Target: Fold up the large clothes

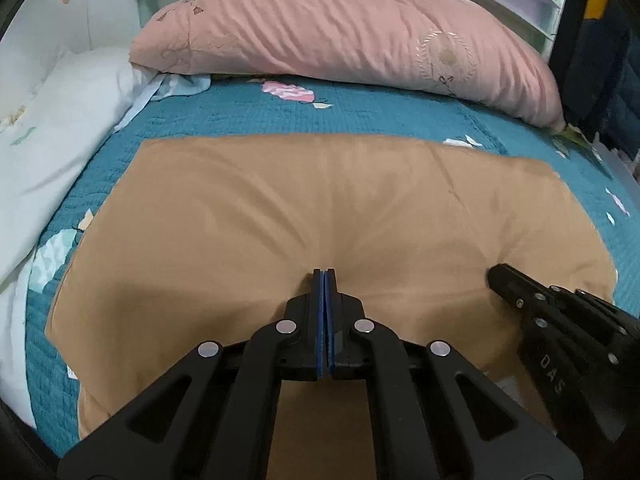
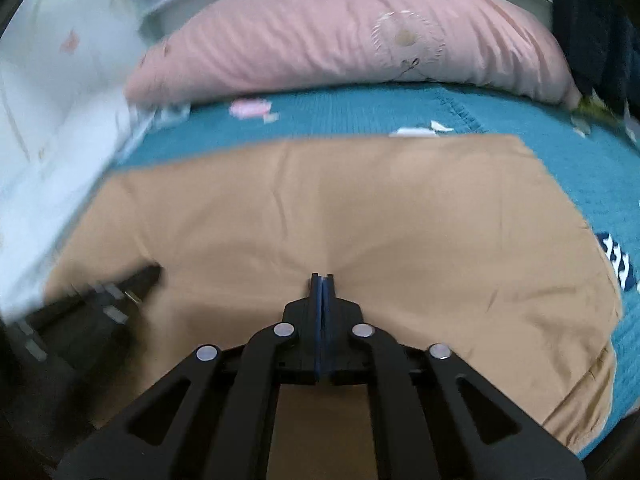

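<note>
Tan garment [image 1: 304,208], lying as a flat rectangle on teal bed quilt [image 1: 360,112]; left gripper [image 1: 324,276] and right gripper [image 2: 322,280], fingers shut, each apparently pinching its near edge; further folds likely remain.

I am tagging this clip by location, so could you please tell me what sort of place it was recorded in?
Most likely a bedroom: the tan garment lies spread on a bed with a teal quilted bedspread, a large pink pillow lies at the far side, and white bedding lies at the left.

Garment [image 1: 280,208] lies on bedspread [image 1: 360,112], pillow [image 1: 340,28] behind.
</note>
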Demonstrator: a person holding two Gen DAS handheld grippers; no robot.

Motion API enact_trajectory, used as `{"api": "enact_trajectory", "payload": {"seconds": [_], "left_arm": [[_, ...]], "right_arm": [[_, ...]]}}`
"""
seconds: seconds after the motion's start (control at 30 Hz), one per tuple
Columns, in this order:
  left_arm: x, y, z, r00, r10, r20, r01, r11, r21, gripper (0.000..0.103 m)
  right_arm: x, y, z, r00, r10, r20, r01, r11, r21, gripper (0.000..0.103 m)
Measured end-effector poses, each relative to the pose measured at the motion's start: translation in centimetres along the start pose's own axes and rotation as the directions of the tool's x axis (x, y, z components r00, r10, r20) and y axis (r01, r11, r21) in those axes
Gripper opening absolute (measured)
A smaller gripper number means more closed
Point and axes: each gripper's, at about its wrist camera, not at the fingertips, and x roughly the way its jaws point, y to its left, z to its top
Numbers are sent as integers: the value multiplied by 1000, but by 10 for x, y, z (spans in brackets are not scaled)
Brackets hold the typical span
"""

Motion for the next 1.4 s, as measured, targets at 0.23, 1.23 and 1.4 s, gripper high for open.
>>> {"api": "enact_trajectory", "payload": {"seconds": [0.23, 1.23, 1.4], "left_arm": [[-15, 71, -16, 983, 178, -50, -180, 983, -31, 2], [-98, 68, 14, 974, 136, -184, -170, 968, -183, 61], [-91, 55, 19, 973, 98, -207, -138, 972, -189, 63]], "right_arm": [[-21, -85, -5, 981, -187, -61, 192, 975, 107, 0], [-66, -215, 7, 958, 146, -245, 27, 809, 587, 84], [-38, -221, -2, 927, 254, -276, -7, 747, 665, 84]]}}
